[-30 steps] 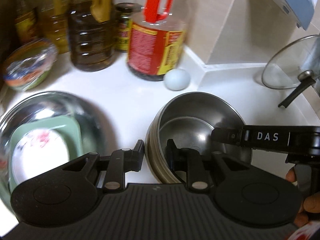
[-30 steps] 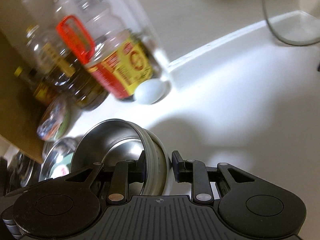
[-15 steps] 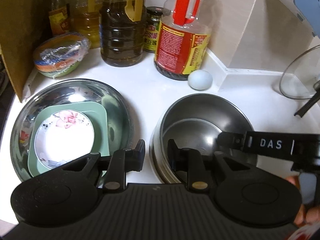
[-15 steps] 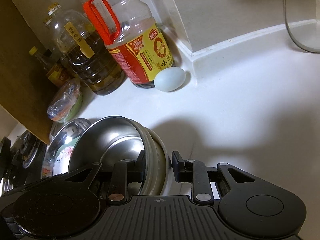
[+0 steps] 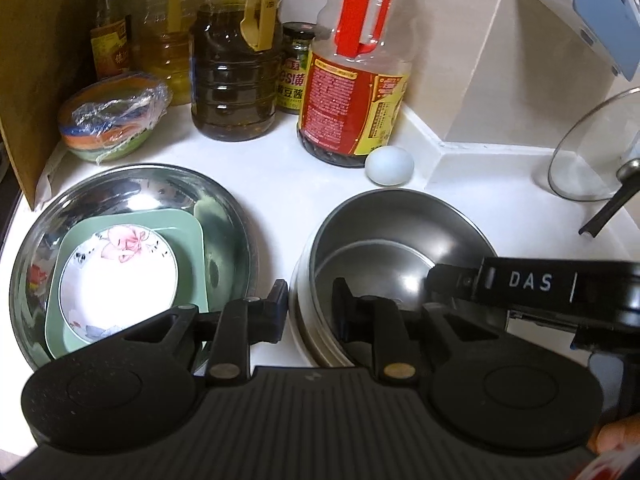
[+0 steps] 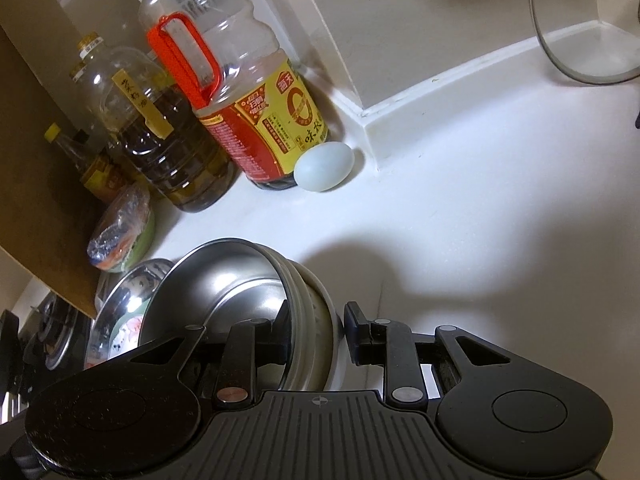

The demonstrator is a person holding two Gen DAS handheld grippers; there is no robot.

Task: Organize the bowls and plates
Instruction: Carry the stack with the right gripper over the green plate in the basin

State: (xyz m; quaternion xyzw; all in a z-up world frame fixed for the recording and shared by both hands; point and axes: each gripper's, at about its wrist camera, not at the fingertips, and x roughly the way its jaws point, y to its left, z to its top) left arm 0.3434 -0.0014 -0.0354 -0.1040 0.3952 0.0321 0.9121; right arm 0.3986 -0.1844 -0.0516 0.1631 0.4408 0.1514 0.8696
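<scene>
White counter [image 5: 280,184]; steel bowl stack [image 5: 396,240] near rim hidden behind left gripper [image 5: 310,312].

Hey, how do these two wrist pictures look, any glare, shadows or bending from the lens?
Left wrist view: sharp; glare off the large steel basin, and the fisheye bows the bottles outward. Right wrist view: sharp too; a broad soft shadow falls across the white counter beyond the stacked steel bowls, with highlights on the bowl's inside.
</scene>
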